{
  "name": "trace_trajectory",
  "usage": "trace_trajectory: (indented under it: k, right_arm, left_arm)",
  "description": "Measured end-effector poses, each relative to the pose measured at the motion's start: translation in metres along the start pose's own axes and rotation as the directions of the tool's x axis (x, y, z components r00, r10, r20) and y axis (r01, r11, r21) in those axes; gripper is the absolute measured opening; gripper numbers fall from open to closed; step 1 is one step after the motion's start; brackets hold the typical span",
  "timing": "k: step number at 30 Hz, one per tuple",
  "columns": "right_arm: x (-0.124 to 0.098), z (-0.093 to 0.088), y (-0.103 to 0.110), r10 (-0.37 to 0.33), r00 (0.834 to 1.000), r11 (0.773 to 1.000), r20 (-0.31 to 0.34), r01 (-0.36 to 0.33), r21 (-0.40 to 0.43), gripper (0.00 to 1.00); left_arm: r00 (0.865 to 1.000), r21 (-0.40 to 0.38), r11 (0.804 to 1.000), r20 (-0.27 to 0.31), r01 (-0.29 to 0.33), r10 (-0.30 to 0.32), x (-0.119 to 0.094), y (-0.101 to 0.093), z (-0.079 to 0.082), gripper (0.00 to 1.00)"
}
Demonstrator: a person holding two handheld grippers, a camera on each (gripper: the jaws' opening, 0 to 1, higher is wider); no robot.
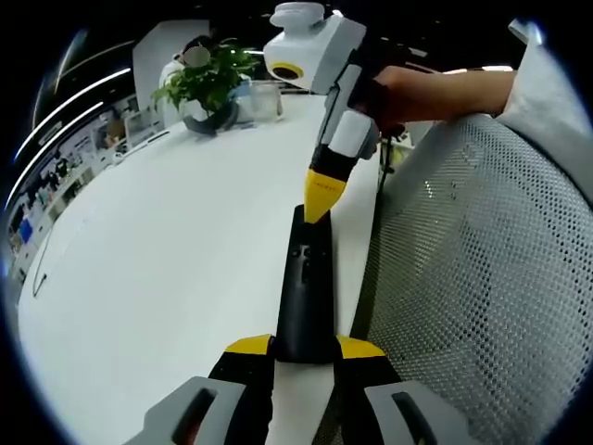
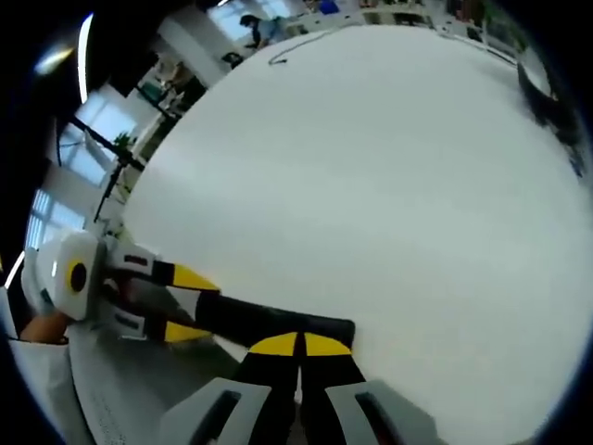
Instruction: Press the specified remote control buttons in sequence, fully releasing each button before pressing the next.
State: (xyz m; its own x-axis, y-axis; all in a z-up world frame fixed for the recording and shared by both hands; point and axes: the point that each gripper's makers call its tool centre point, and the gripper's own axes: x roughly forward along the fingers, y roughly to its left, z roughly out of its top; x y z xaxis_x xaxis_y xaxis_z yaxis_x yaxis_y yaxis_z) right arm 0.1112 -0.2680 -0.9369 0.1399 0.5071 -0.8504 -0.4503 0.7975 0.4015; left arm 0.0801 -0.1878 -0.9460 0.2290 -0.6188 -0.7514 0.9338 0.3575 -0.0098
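1. Where the left gripper view looks along its own jaws, the left gripper [image 1: 304,350] is clamped on the near end of a black remote control [image 1: 306,297], one yellow tip on each side of its narrow body. The remote lies on the white table [image 1: 167,278], close to the edge by a mesh chair back [image 1: 482,278]. The right gripper [image 1: 321,215] comes down from above with its yellow tips together, touching the remote's far end. A potted plant [image 1: 208,88] stands well back on the table.

2. In the right gripper view, that gripper's jaws are closed with nothing between them, their tips [image 2: 296,345] resting on the remote [image 2: 269,324]. The left gripper [image 2: 181,304] holds the remote's other end from the left.

3. The remote looks light, stiff and smooth, so it would likely slide or tip under a push. Holding it by its long sides at one end, as here, seems sound, since that leaves the buttons free.
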Motion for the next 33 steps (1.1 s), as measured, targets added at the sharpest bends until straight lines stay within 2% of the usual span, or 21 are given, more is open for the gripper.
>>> trace_trajectory:
  k: [9, 27, 33]
  right_arm:
    - [0.0008, 0.0001, -0.0002, -0.032, 0.999, 0.997, 0.005, 0.033, -0.074, 0.00]
    - [-0.0023, 0.0026, -0.0018, -0.017, 1.000, 1.000, -0.001, 0.017, -0.018, 0.00]
    - [-0.0009, 0.0071, 0.0021, 0.008, 1.000, 1.000, 0.025, -0.007, -0.017, 0.00]
  left_arm:
    - [1.000, 0.004, 1.000, 0.006, 0.005, -0.005, 0.0002, -0.0001, 0.0003, 0.24]
    - [1.000, 0.009, 1.000, 0.009, 0.005, -0.005, 0.0004, 0.0010, 0.0013, 0.24]
    - [1.000, 0.021, 1.000, 0.013, 0.014, -0.014, 0.0020, -0.0011, 0.0035, 0.24]
